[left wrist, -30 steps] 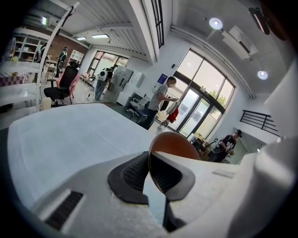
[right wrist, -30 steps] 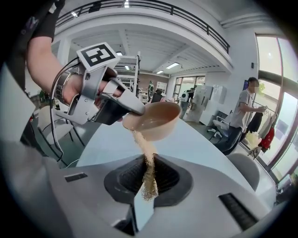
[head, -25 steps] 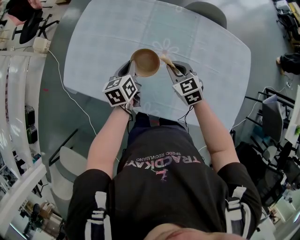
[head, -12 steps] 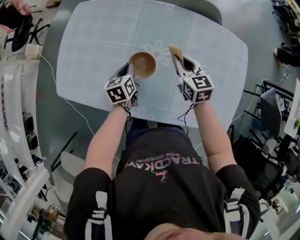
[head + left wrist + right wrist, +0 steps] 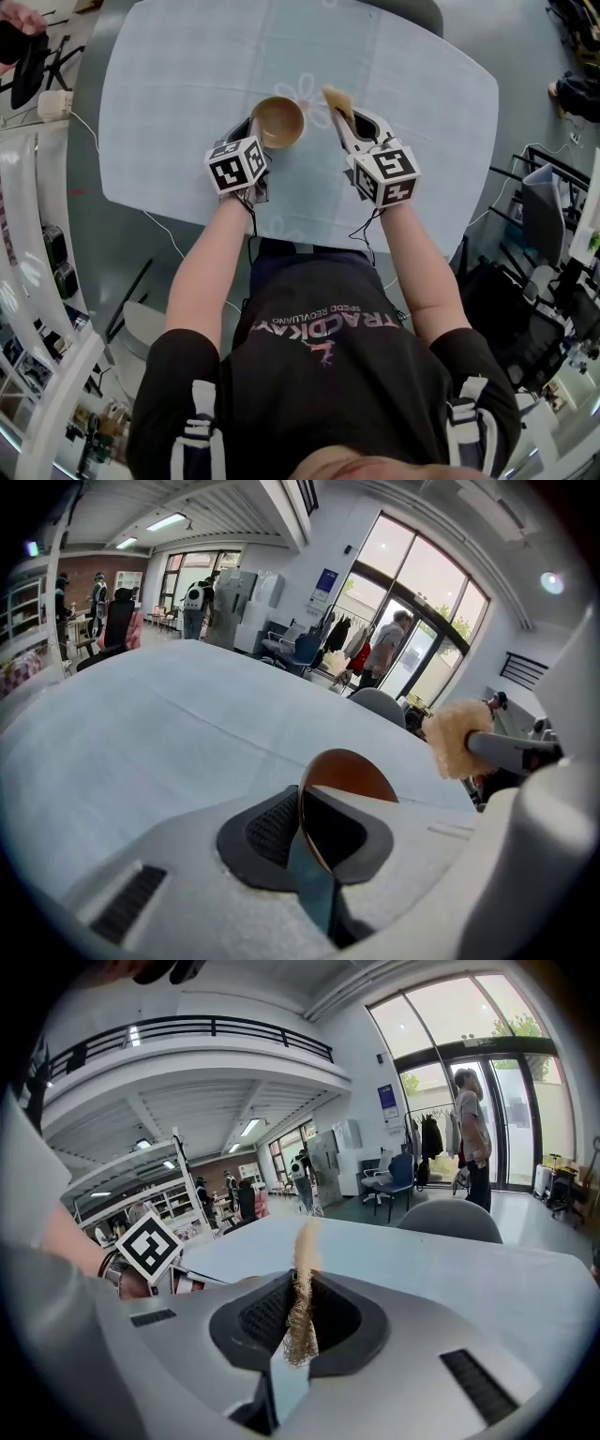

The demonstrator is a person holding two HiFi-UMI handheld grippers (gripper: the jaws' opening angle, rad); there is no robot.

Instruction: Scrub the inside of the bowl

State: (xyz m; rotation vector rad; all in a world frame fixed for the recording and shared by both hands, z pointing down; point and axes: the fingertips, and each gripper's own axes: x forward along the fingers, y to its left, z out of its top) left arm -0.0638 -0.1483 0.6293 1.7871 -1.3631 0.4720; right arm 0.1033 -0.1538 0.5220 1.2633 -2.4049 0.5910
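The left gripper [image 5: 255,134] is clamped on the rim of the brown bowl [image 5: 278,122], toward the table's [image 5: 178,84] near side. The right gripper [image 5: 344,120] pinches a tan scrub pad [image 5: 336,97], just beside the bowl, not touching it

Bowl [image 5: 278,122] in your left gripper [image 5: 254,128], over the table [image 5: 178,84], left of the scrubber [image 5: 335,98] in your right gripper [image 5: 349,125].

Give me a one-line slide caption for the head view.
Left gripper clamps the brown bowl by its rim; right gripper holds a tan scrub pad beside it, over a blue table.
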